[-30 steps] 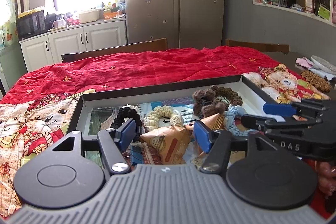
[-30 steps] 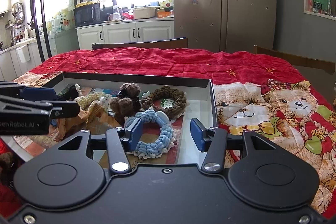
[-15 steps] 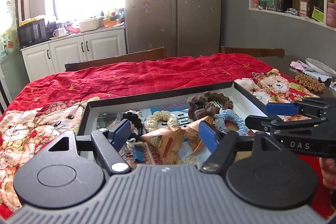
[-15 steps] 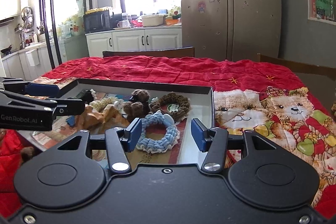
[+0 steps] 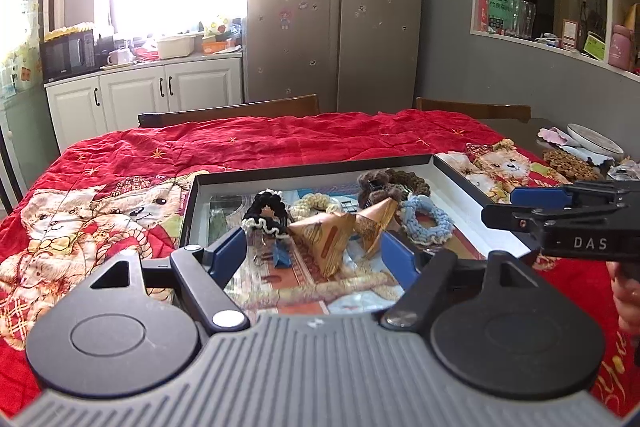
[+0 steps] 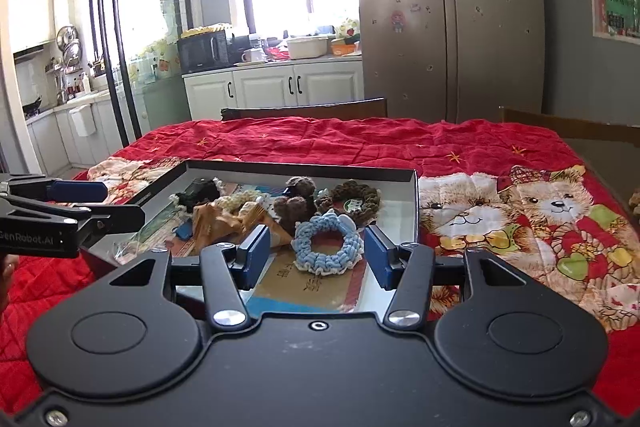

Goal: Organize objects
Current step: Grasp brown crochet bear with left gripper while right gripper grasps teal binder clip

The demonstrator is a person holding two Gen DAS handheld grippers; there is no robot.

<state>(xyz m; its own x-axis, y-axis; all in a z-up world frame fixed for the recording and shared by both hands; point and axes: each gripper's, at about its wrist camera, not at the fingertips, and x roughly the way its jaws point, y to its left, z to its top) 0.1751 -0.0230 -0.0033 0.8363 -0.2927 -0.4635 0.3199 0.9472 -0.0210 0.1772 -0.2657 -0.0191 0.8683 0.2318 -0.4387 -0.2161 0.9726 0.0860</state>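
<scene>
Both grippers, left (image 5: 314, 257) and right (image 6: 316, 257), hung released above the tray (image 6: 414, 205).
Scrunchies (image 6: 327, 249) and packets (image 5: 324, 241) lay inside.

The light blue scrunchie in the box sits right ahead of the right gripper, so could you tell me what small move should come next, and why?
Probably ease the right gripper forward and down over the light blue scrunchie. Its jaws are open and empty, and the scrunchie lies apart from the pile in the box.
</scene>
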